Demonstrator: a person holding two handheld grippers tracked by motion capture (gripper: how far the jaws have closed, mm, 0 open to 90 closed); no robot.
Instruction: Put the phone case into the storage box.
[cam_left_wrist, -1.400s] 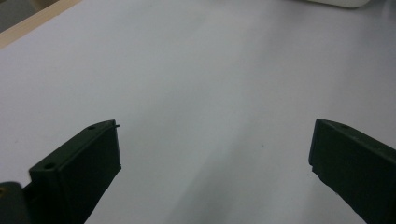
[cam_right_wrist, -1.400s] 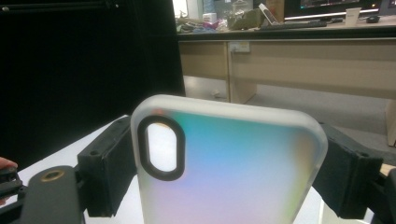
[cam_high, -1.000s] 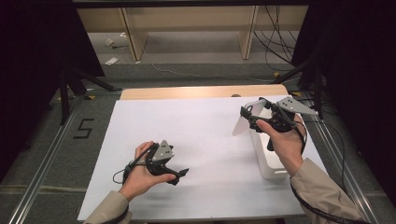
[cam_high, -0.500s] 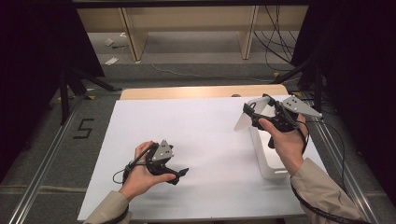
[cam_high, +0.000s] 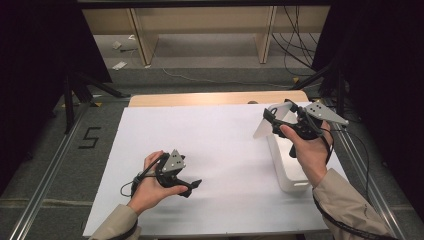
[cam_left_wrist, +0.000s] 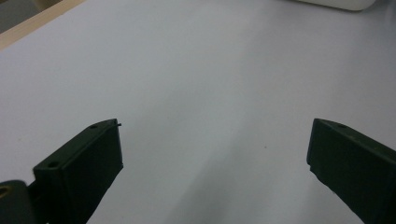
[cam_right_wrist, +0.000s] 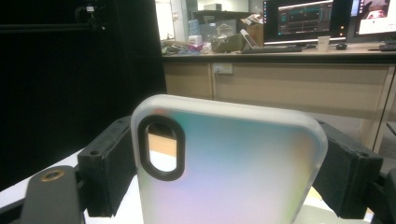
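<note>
Jaws of the right gripper (cam_high: 272, 119) are clamped on the two long edges of a frosted phone case (cam_right_wrist: 229, 163), held up in the air above the far end of the white bin (cam_high: 290, 172). The case stands upright, with its oval camera cutout (cam_right_wrist: 161, 147) near one top corner; no brand or lettering can be read on it. Jaws of the left gripper (cam_left_wrist: 215, 158) are spread wide with nothing between them, low over the bench (cam_high: 220, 145), well to the left of the bin. On the floor left of the bench, a taped "5" (cam_high: 90, 136) is readable.
</note>
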